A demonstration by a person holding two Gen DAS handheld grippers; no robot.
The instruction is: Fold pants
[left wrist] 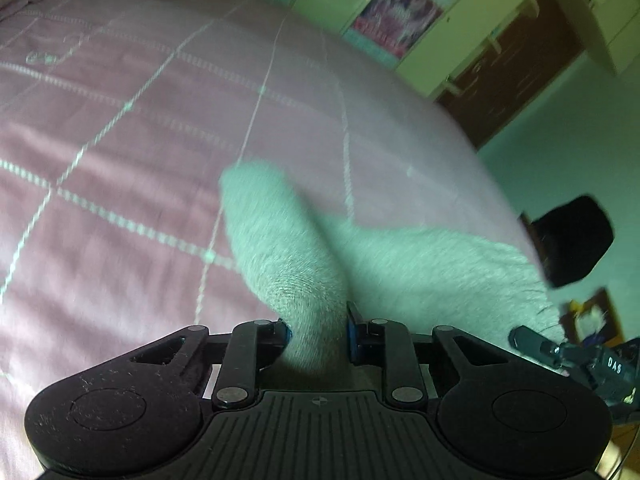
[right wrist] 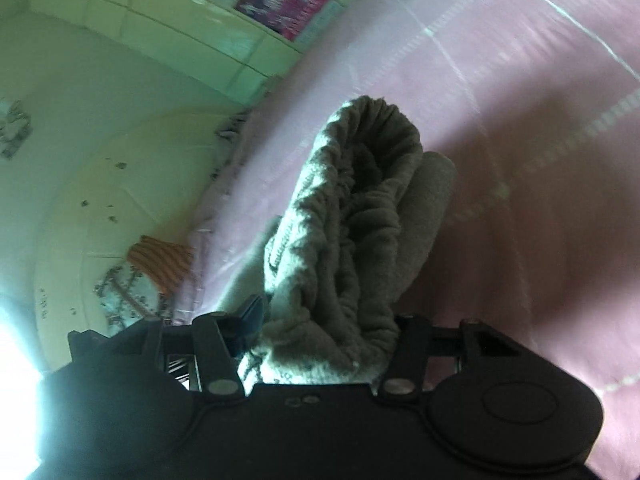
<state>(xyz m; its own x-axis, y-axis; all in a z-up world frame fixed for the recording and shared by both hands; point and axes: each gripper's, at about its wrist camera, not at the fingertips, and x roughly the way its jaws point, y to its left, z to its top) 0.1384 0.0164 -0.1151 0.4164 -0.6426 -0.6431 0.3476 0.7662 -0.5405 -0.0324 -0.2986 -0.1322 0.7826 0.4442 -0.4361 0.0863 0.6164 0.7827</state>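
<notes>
Above the pink bed [left wrist: 120, 128], grey pants [left wrist: 288, 248] clamped in left gripper [left wrist: 318, 332], bunched waistband pinched in right gripper [right wrist: 324, 332]. Lift evenly, toward twelve o'clock, keeping both grips tight.

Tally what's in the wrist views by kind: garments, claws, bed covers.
Grey pants: 1
Claws: 2, the left claw and the right claw, each shut on the pants
Pink bedspread: 1
Total: 4
</notes>
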